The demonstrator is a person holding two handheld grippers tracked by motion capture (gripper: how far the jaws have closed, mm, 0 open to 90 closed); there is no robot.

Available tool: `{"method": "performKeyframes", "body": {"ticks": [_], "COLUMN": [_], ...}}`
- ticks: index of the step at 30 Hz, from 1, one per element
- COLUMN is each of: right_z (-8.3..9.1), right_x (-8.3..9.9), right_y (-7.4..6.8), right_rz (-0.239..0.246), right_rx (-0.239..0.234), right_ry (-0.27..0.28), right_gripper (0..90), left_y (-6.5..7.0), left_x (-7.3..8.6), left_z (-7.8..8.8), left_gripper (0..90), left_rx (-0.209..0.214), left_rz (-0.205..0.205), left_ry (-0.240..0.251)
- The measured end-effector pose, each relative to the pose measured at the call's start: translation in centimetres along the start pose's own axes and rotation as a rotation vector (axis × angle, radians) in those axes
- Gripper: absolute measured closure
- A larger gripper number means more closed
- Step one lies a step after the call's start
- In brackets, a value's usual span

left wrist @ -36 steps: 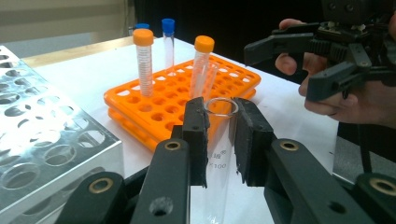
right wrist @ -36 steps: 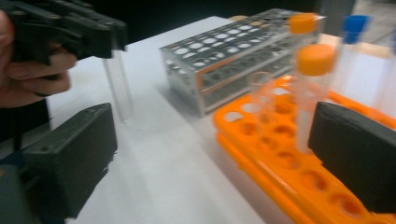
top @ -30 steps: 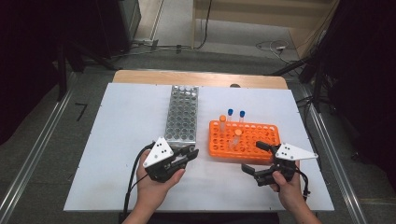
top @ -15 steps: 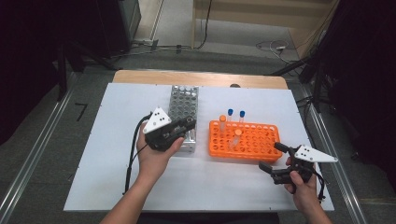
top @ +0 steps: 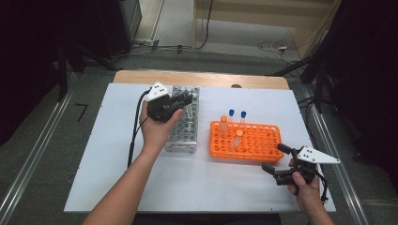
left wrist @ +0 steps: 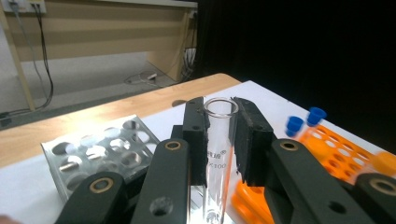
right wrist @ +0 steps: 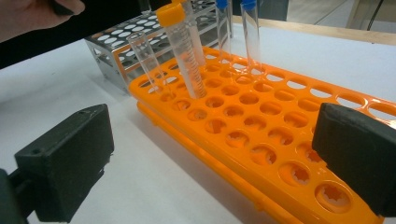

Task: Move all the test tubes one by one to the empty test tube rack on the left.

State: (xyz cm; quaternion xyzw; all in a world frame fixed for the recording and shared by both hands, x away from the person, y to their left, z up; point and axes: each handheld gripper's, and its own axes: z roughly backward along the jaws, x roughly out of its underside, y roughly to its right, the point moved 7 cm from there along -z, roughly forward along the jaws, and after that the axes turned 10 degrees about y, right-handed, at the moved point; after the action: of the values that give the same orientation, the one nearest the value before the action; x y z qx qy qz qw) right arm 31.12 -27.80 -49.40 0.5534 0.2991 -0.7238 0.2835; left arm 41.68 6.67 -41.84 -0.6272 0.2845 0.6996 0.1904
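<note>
Gripping an uncapped glass tube (left wrist: pixel 219 140) upright between its pads, the left claw (top: pixel 180 99) hangs over the metal rack (top: pixel 184 136). The orange rack (top: pixel 248 143) lies to its right on the desk (top: pixel 112 164). The right claw (top: pixel 274 161), wide and empty, waits nearer that rack.

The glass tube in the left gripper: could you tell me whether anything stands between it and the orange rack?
Nothing visible does. The left gripper holds the glass tube above the metal rack; bare table lies between that and the orange rack, where many holes are open.
</note>
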Motion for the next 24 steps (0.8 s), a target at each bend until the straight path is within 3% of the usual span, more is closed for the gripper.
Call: {"method": "performKeyframes", "body": {"ticks": [10, 12, 18, 24], "right_z": [0.0, 0.0, 0.0, -0.1], "right_x": [0.1, 0.1, 0.3, 0.3], "right_y": [0.2, 0.2, 0.3, 0.3], "right_rz": [0.001, -0.003, -0.010, -0.008], "right_rx": [0.007, 0.006, 0.005, 0.001], "right_ry": [0.002, 0.000, -0.005, -0.005], "right_gripper": [0.0, 0.0, 0.0, 0.0], "left_y": [-2.8, -3.6, -4.9, -5.9], "left_x": [-1.0, -1.4, -2.4, -2.3], "left_z": [-3.6, -4.6, -6.5, -8.1], "left_gripper": [76.2, 76.1, 76.1, 76.1], "left_rx": [-0.058, -0.052, -0.078, -0.098], "left_rz": [0.001, -0.003, 0.005, 0.021], "left_ry": [0.002, 0.008, 0.016, 0.005]}}
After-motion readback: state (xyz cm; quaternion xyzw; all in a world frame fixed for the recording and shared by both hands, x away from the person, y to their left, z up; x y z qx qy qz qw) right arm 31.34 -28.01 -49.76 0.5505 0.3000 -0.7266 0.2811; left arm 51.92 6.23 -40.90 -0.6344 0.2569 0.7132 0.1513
